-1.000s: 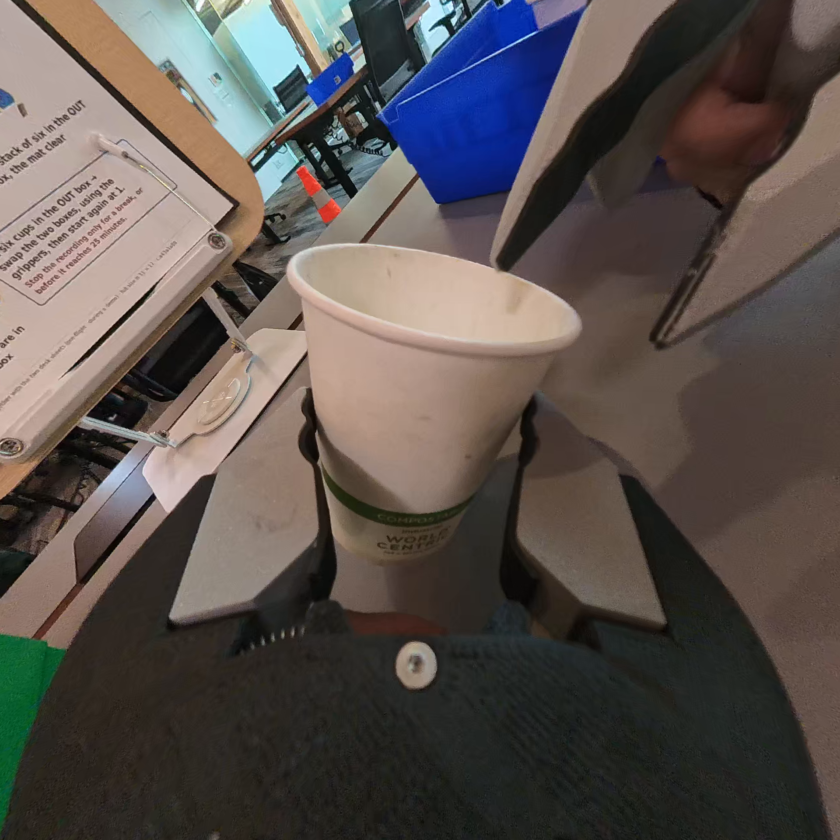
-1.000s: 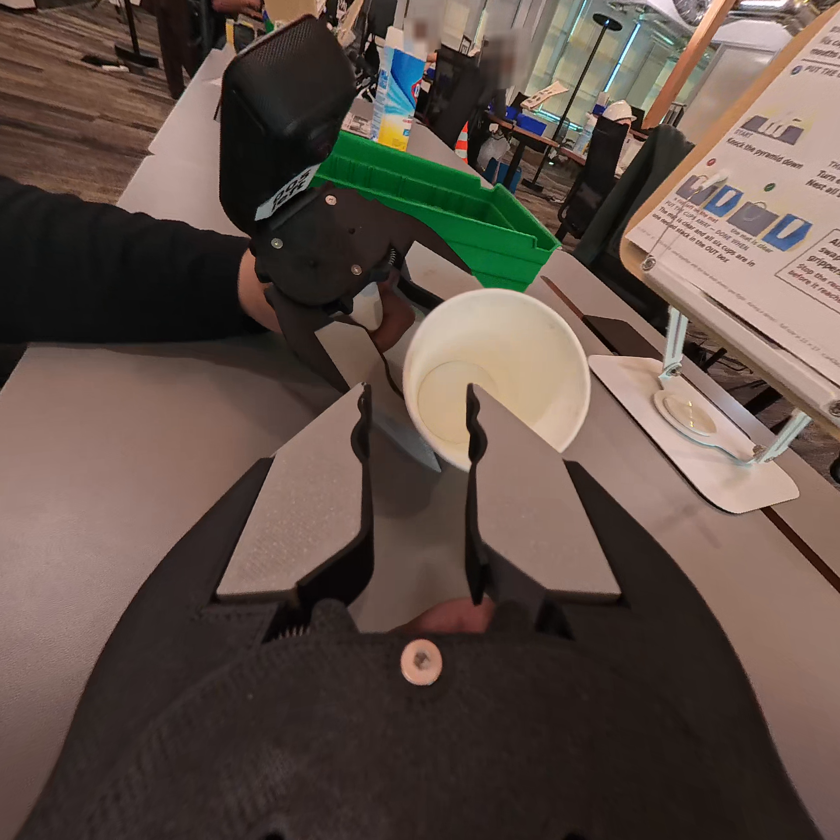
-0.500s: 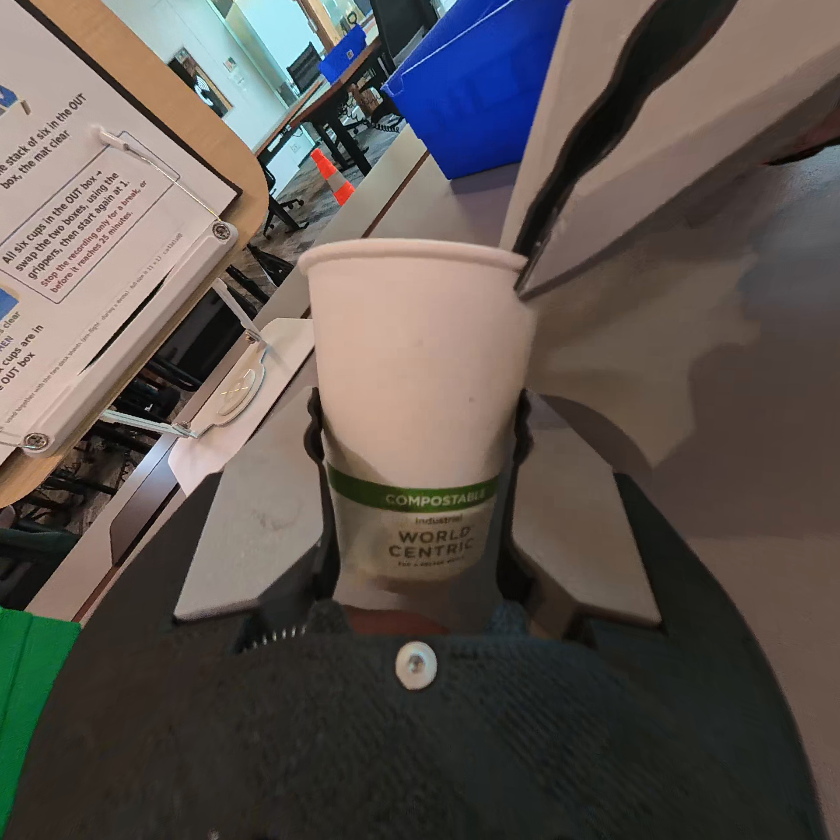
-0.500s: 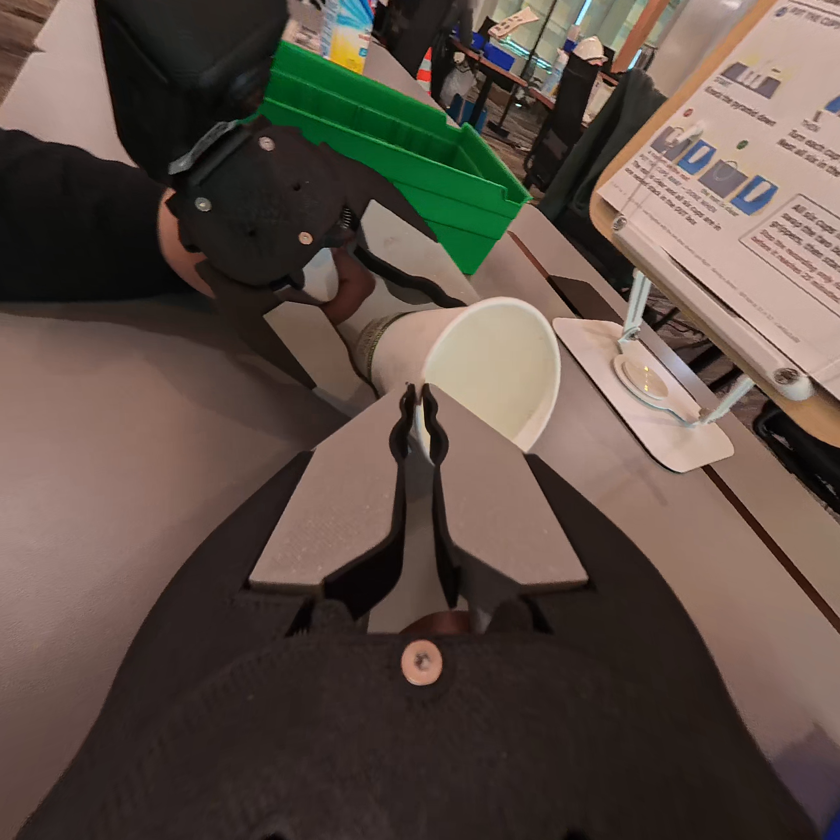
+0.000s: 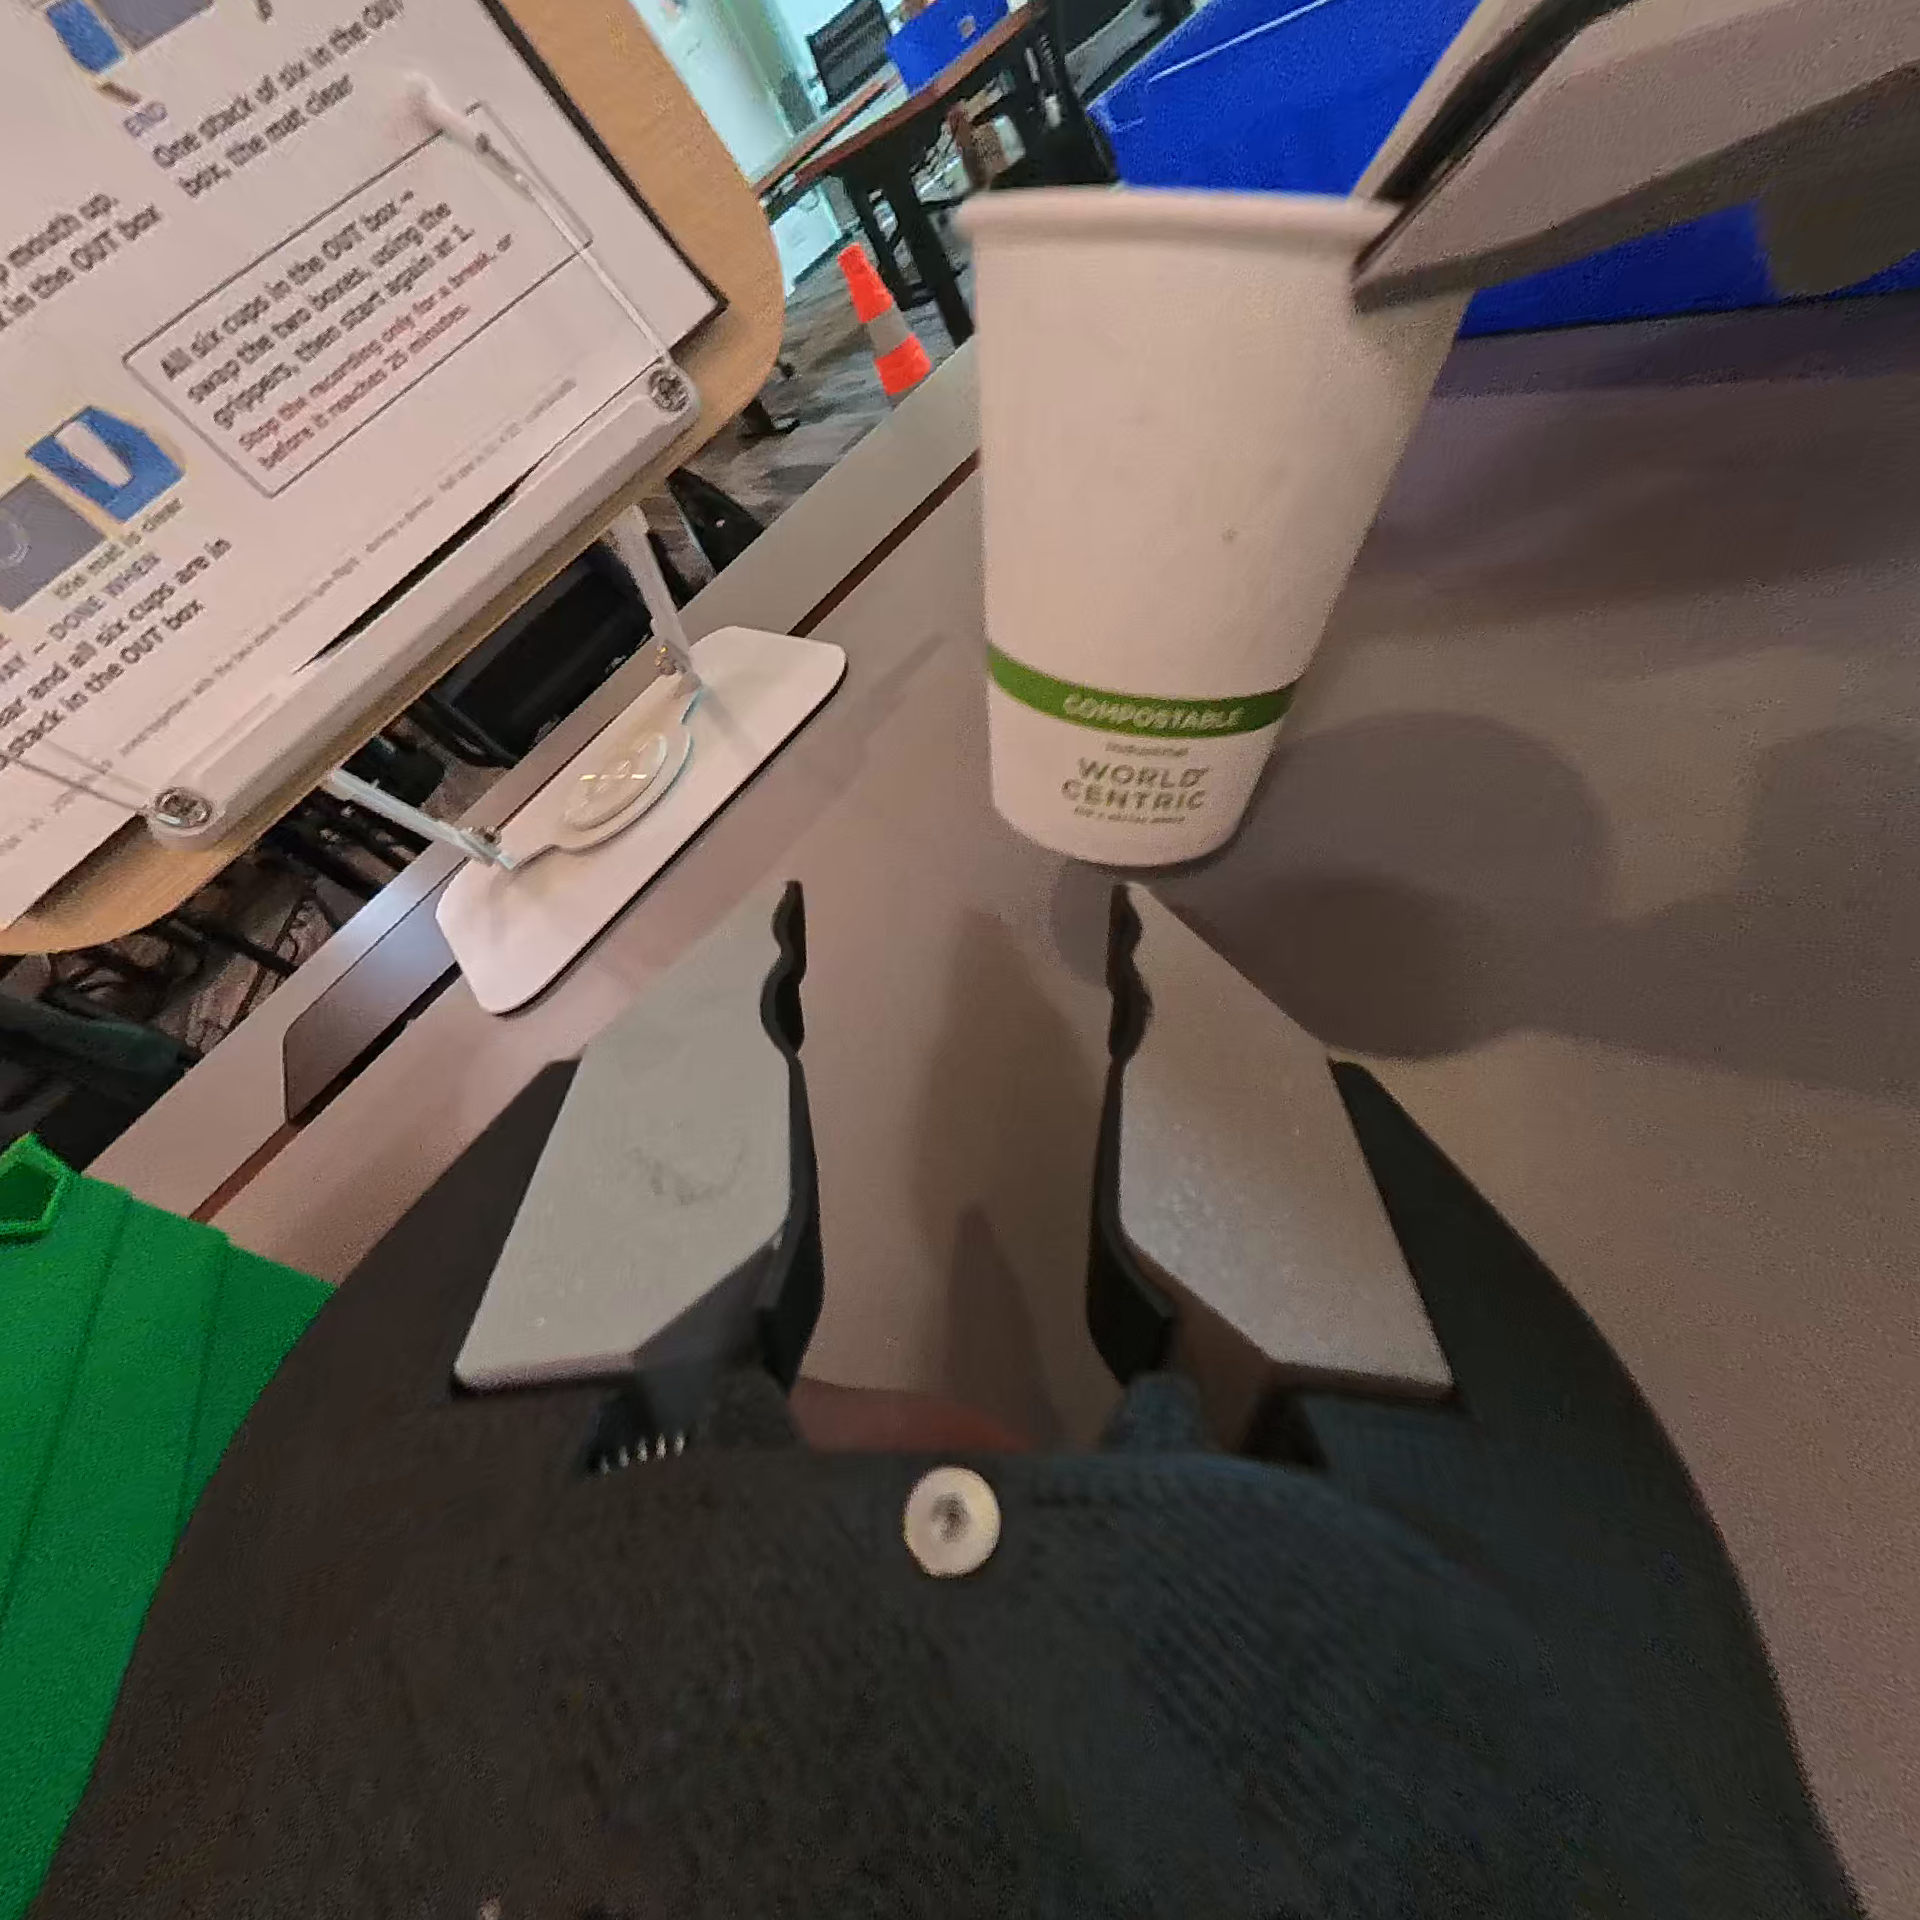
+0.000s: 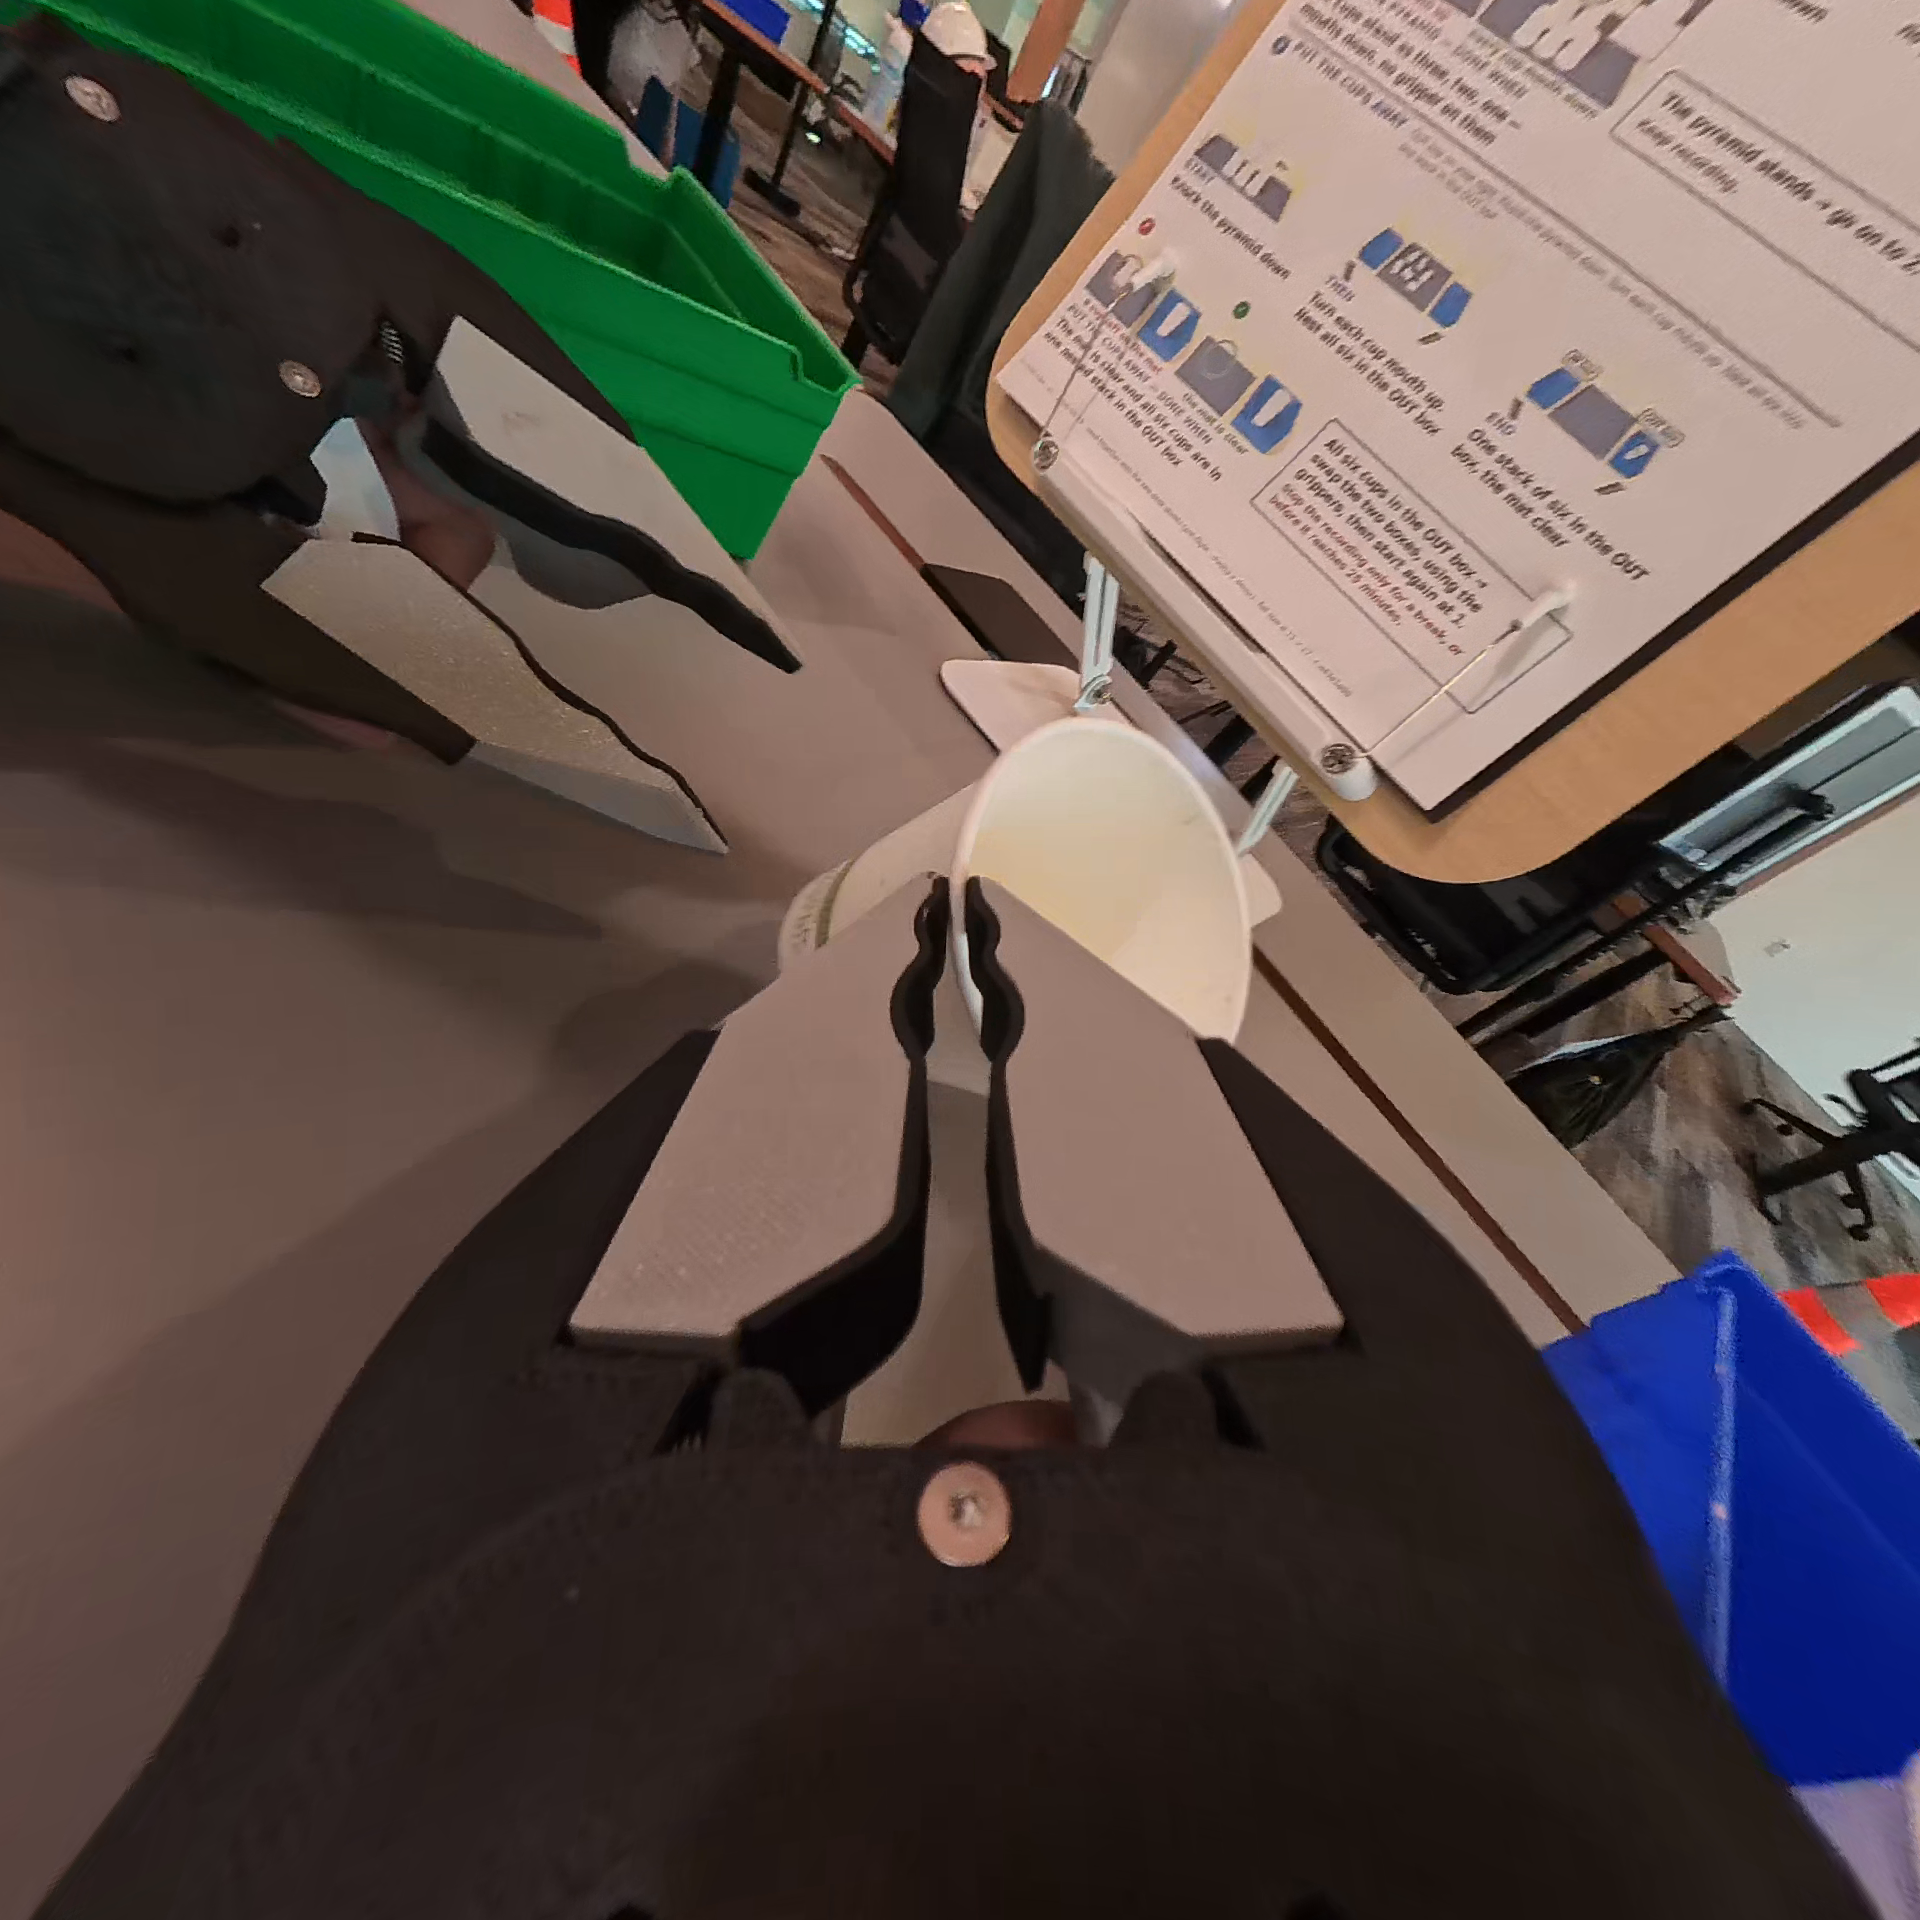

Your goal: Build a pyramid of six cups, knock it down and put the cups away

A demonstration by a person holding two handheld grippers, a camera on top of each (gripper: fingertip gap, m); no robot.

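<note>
A white paper cup (image 5: 1164, 520) with a green band stands upright, mouth up, just ahead of my left gripper (image 5: 956, 914). The left gripper is open and empty, with its fingertips a little short of the cup's base. My right gripper (image 6: 956, 904) is shut on the cup's rim (image 6: 1122, 883). Its fingers (image 5: 1558, 156) reach in from the upper right in the left wrist view. The left gripper (image 6: 748, 748) also shows open at the upper left of the right wrist view. I cannot tell whether the cup's base touches the grey table (image 5: 1610, 1039).
A green bin (image 6: 623, 260) stands on the left side of the table and a blue bin (image 6: 1766, 1507) on the right. An instruction board (image 6: 1507, 364) on a white stand (image 5: 644, 810) stands at the table's far edge. An orange cone (image 5: 883, 322) is on the floor beyond. The grippers' ends are close to 10 cm from one another.
My right gripper has shut on the cup's rim. My left gripper has let go of the cup, opened and drawn back from it.
</note>
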